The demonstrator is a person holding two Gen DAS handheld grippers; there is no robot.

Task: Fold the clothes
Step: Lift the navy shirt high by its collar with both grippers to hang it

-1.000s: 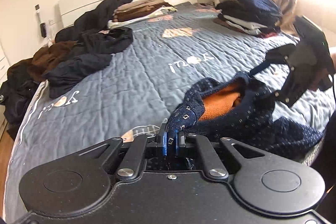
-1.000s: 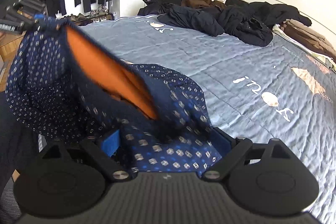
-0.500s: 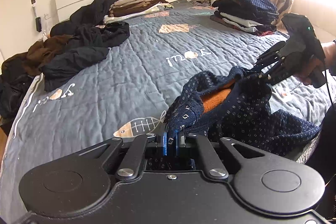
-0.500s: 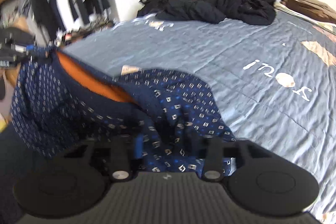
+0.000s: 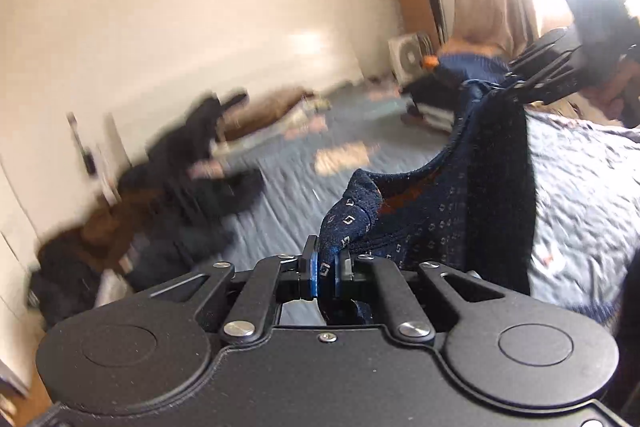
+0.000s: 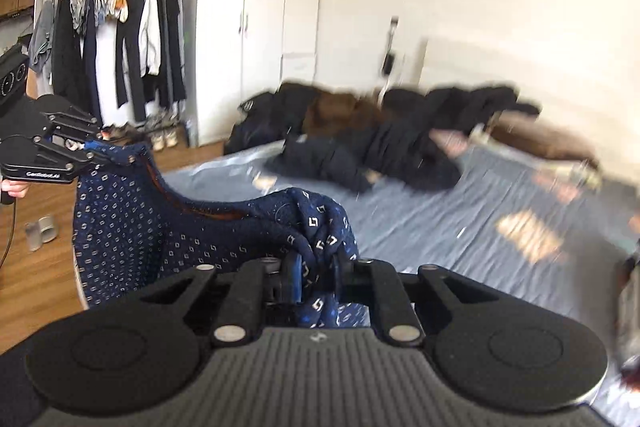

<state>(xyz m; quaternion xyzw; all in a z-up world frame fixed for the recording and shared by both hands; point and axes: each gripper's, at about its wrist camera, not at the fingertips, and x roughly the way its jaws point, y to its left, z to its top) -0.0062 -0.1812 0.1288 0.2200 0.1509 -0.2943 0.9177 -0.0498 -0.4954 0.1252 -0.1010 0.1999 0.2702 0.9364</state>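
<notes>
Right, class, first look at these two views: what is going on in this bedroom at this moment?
A person is folding clothes on a bed, with a handheld gripper in each hand. The left gripper is clamped on one edge of a navy patterned garment with an orange lining. The right gripper is closing on another edge, cloth bunched between its pads. The garment hangs stretched between them above the bed. A heap of dark clothes lies unfolded near the headboard.

The broad middle of the grey-blue quilted bed (image 6: pixel 420 227) lies bare and passable; a heap of black and brown clothes (image 6: pixel 380 135) blocks its far edge, and a folded stack of dark garments (image 5: pixel 448 91) stands by the curtained window
</notes>
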